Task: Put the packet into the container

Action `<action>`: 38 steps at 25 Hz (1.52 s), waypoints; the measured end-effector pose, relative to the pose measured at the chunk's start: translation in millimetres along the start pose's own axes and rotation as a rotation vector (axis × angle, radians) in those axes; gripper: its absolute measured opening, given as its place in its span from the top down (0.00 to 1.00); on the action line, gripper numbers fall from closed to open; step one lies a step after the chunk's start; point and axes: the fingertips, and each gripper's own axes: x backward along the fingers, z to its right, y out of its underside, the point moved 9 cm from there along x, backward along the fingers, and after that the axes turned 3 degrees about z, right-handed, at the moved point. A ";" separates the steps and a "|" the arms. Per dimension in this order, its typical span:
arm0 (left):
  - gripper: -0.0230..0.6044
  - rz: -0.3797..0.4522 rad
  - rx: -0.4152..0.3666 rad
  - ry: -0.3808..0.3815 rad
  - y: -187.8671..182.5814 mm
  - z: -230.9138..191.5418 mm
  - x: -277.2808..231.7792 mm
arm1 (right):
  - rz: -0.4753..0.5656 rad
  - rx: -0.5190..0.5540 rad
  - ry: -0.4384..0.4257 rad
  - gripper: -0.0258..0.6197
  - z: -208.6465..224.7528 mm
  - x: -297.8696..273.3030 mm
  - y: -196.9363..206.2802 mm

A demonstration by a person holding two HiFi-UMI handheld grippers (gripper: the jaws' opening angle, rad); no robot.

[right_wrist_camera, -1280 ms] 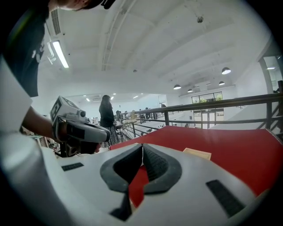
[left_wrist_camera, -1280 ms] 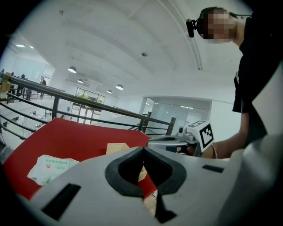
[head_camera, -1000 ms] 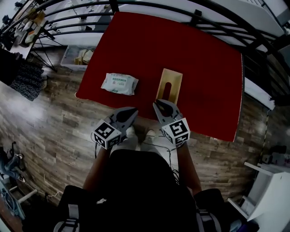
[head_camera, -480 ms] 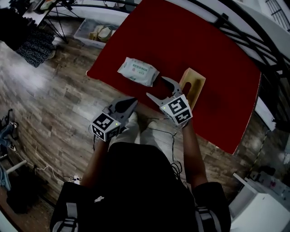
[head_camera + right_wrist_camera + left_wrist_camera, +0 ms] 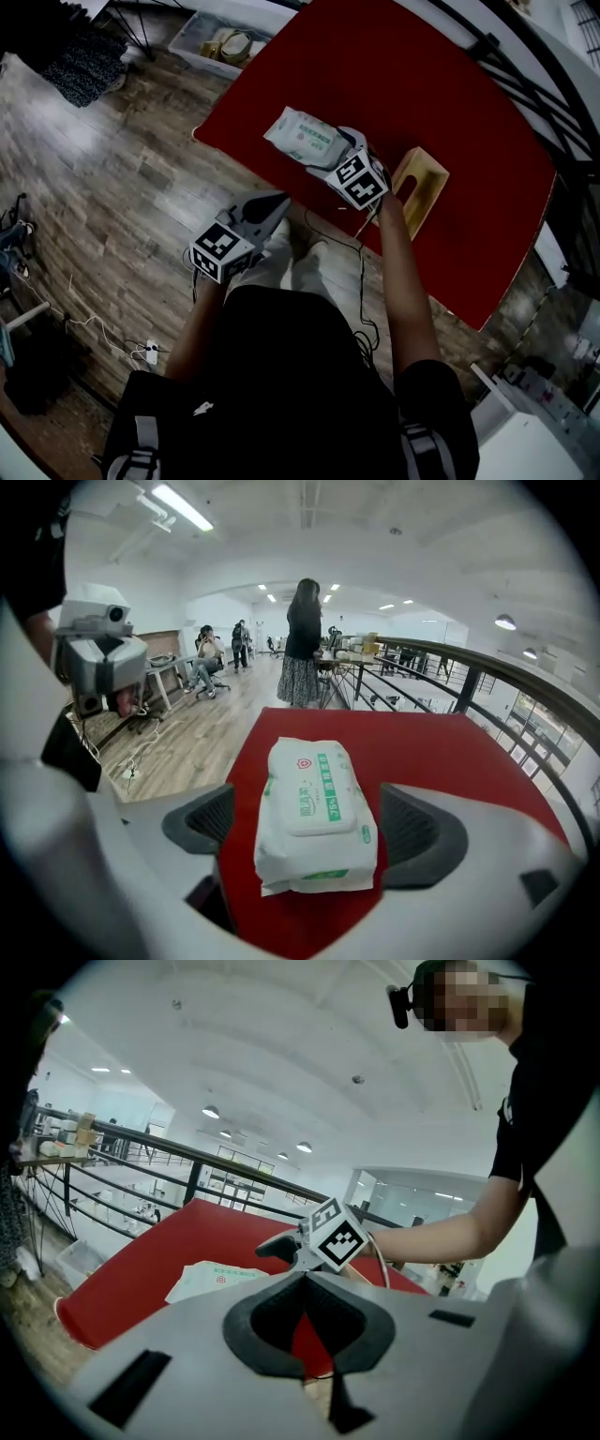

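Jaws of the right gripper (image 5: 339, 142) have just been spread wide, and the gripper has been carried from the near edge of the table (image 5: 450, 103) to the packet (image 5: 314, 808), which is framed between the pads, seemingly with a gap on either side. The packet lies flat outside the wooden container (image 5: 419, 190), so a grasp is judged to be close. The left gripper (image 5: 302, 1312) is pressed together, empty.

The left gripper (image 5: 304, 1277) has its jaws together, empty. Past them at ten o'clock a white packet (image 5: 211, 1282) lies on the red table (image 5: 131, 1260); the right gripper (image 5: 277, 1246) hangs at twelve o'clock.
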 end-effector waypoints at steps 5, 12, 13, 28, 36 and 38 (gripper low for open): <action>0.95 -0.008 0.010 -0.002 3.5 -13.6 -3.3 | -0.157 0.043 -0.059 0.20 12.3 -39.4 3.3; 0.95 -0.015 0.022 -0.007 5.4 -27.6 -6.9 | -0.251 0.047 -0.102 0.17 16.9 -73.2 13.9; 0.95 -0.016 0.025 -0.008 6.4 -28.9 -7.2 | -0.262 0.049 -0.102 0.17 16.7 -77.3 15.5; 0.95 0.018 0.063 -0.036 5.6 -38.2 -7.9 | -0.318 0.083 -0.107 0.17 13.5 -90.5 19.0; 0.95 0.015 0.055 -0.025 4.7 -41.6 -9.9 | -0.279 0.055 -0.071 0.40 12.5 -77.5 10.5; 0.95 0.013 0.055 -0.019 4.7 -40.3 -9.0 | -0.270 0.025 -0.049 0.40 12.6 -68.9 10.3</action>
